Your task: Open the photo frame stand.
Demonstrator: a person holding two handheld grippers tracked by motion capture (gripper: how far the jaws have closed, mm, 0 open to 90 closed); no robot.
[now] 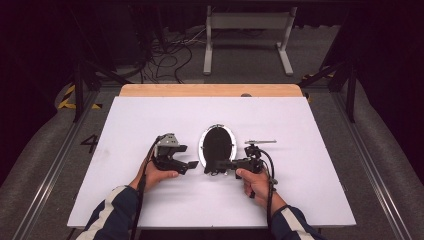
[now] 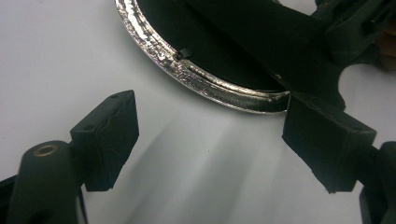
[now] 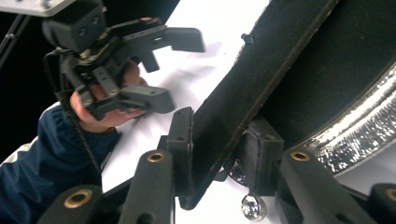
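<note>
Stand flap pinched on the oval frame

My right gripper (image 3: pixel 215 154) clamps the frame's black flap (image 3: pixel 261 70); my left gripper (image 1: pixel 186 164), jaws apart, sits just left of the oval frame (image 1: pixel 201 145), mid-picture.

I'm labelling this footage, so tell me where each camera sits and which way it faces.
High view: above the person's side, facing forward and down on the white table; forearms, both hands.
Left gripper view: on the left tongs, open jaws towards the oval silver-rimmed black frame.
Right gripper view: on the right tongs, clamping the frame's black stand flap; left hand beyond.
All three share the frame.
</note>
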